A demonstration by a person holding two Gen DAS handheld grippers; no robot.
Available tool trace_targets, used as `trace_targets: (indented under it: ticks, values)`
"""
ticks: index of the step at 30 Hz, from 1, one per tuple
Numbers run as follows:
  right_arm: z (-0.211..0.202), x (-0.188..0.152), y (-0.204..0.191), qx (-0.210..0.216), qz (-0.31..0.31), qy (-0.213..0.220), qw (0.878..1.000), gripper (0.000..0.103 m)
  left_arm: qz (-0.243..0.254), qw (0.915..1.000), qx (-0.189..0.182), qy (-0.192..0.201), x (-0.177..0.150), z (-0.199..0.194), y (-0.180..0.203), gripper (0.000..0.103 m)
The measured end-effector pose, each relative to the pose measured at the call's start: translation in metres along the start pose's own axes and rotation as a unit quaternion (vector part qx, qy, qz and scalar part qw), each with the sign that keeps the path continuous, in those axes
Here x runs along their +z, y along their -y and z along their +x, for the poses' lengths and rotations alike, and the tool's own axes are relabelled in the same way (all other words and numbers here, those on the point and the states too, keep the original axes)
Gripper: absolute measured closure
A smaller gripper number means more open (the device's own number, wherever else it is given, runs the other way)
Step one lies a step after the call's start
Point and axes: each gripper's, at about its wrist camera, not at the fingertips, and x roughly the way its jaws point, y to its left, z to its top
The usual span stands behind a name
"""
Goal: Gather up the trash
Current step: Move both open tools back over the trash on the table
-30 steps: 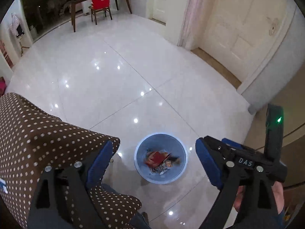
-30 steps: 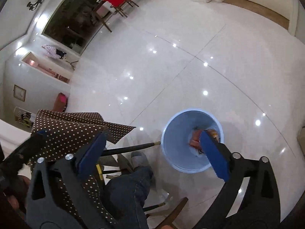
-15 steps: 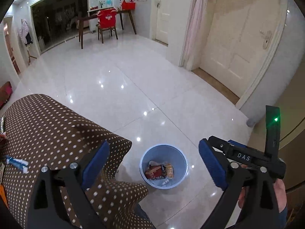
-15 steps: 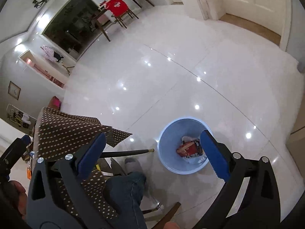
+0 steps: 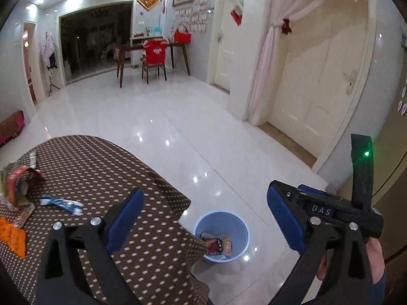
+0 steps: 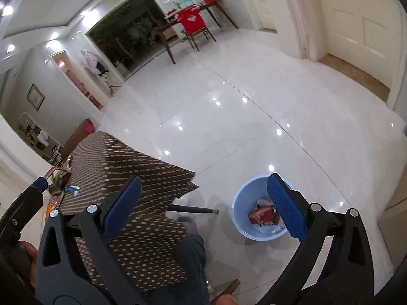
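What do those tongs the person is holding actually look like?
Both the left tongs and right tongs are black plastic frames with silver rivets, each finger faced with a ribbed blue pad. The right one, seen from the left camera, bears white "DAS" lettering and a green light.

Left gripper (image 5: 204, 221): jaws spread wide, blue pads (image 5: 124, 219) facing each other, nothing between them.
Right gripper (image 6: 203, 209): jaws spread wide, blue pads (image 6: 285, 206) bare, nothing held.
Right gripper in left view (image 5: 330, 209): at 4 o'clock, held in the right hand (image 5: 376, 259).
Left gripper in right view (image 6: 23, 208): at 8 o'clock, its state hidden.
Leg (image 6: 190, 261): at 6 o'clock, in jeans.
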Motion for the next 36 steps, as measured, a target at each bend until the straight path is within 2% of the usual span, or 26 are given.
trace_targets:
  ticks: [10, 19, 28, 36]
  values:
    - [-0.033, 0.009, -0.084, 0.037, -0.062, 0.04, 0.997, 0.006, -0.022, 0.9973, 0.03, 0.064, -0.005, -0.069, -0.044, 0.007]
    - [-0.033, 0.002, -0.167, 0.068, -0.131, 0.044, 0.988, 0.006, -0.049, 0.9911, 0.071, 0.101, -0.019, -0.115, -0.096, 0.007]
    - [-0.006, -0.021, -0.24, 0.084, -0.205, 0.014, 0.975, 0.006, -0.097, 0.9825, 0.12, 0.105, -0.05, -0.141, -0.163, 0.007]
    - [0.043, -0.054, -0.289, 0.098, -0.256, -0.041, 0.961, 0.006, -0.143, 0.9719, 0.164, 0.09, -0.08, -0.153, -0.233, 0.007]
